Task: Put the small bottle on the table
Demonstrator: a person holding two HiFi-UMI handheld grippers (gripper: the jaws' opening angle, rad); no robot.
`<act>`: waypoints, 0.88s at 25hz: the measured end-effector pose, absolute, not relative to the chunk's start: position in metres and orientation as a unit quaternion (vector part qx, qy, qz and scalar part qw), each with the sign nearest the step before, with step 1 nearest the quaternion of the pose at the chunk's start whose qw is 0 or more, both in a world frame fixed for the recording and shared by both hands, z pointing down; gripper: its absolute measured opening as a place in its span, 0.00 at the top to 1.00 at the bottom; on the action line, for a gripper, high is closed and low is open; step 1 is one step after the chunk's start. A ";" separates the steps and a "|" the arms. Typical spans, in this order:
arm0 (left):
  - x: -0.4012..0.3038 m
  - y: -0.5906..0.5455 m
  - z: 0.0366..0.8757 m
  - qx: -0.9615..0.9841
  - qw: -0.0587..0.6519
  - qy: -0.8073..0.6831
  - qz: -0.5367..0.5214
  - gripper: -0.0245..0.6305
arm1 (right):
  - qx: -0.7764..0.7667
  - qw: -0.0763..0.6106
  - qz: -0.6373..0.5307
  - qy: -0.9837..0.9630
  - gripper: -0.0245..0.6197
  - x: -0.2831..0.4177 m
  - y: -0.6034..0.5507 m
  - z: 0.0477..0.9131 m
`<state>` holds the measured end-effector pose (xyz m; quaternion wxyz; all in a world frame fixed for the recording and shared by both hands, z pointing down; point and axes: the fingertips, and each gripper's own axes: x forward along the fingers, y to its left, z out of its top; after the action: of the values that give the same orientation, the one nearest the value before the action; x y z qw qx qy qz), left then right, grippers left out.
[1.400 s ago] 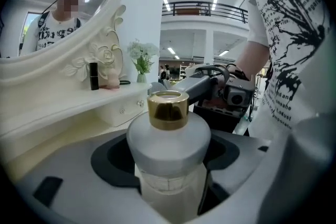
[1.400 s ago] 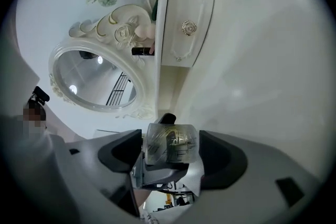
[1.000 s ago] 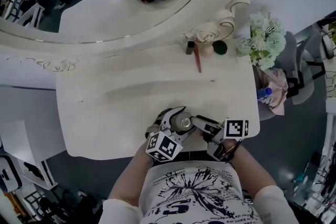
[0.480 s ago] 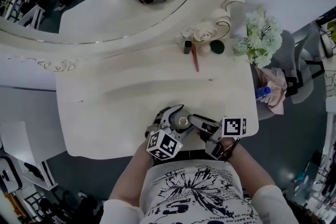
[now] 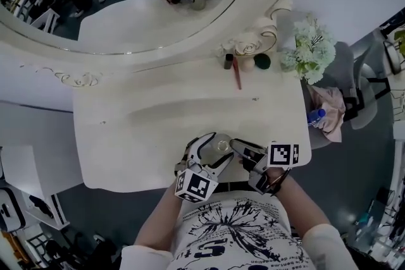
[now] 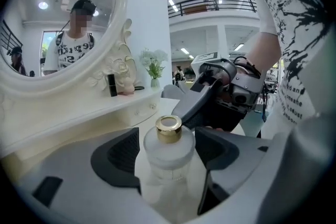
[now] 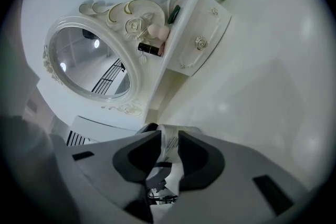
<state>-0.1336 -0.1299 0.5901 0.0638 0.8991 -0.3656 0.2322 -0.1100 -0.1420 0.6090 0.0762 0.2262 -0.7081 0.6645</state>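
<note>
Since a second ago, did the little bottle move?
No. The small bottle sits at the same spot near the table's front edge.

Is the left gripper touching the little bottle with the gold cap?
Touching. In the left gripper view, the left gripper's pads press both sides of the small bottle's frosted glass.

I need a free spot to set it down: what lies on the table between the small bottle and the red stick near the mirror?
Nothing: the head view shows bare white table between the small bottle and the red stick.
</note>
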 end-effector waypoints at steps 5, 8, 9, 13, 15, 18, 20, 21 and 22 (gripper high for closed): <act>-0.149 -0.123 0.560 0.907 0.074 -0.370 0.184 0.45 | 0.233 0.029 0.647 -0.726 0.90 -0.109 -0.150 0.577; -0.165 -0.131 0.536 0.900 0.063 -0.398 0.164 0.69 | 0.248 0.045 0.588 -0.768 0.91 -0.106 -0.156 0.559; -0.170 -0.135 0.530 0.896 0.059 -0.411 0.158 0.73 | 0.253 0.050 0.567 -0.782 0.91 -0.105 -0.158 0.552; -0.190 -0.153 0.504 0.870 0.048 -0.471 0.141 0.88 | 0.270 0.045 0.484 -0.831 0.92 -0.106 -0.168 0.517; -0.199 -0.161 0.493 0.851 0.053 -0.502 0.146 0.93 | 0.284 0.051 0.426 -0.857 0.92 -0.107 -0.174 0.500; -0.209 -0.168 0.477 0.833 0.067 -0.531 0.139 0.93 | 0.308 0.058 0.346 -0.884 0.92 -0.108 -0.180 0.478; -0.215 -0.171 0.466 0.825 0.066 -0.544 0.137 0.93 | 0.324 0.058 0.298 -0.896 0.92 -0.108 -0.185 0.467; -0.218 -0.172 0.462 0.823 0.066 -0.548 0.136 0.93 | 0.333 0.058 0.274 -0.901 0.92 -0.108 -0.186 0.462; -0.221 -0.173 0.457 0.821 0.067 -0.552 0.134 0.93 | 0.341 0.059 0.251 -0.904 0.92 -0.108 -0.188 0.458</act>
<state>-0.2210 -0.1725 0.4567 0.0669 0.8206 -0.5515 0.1339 -0.1076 -0.1878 0.4576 0.0586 0.3414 -0.9039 0.2508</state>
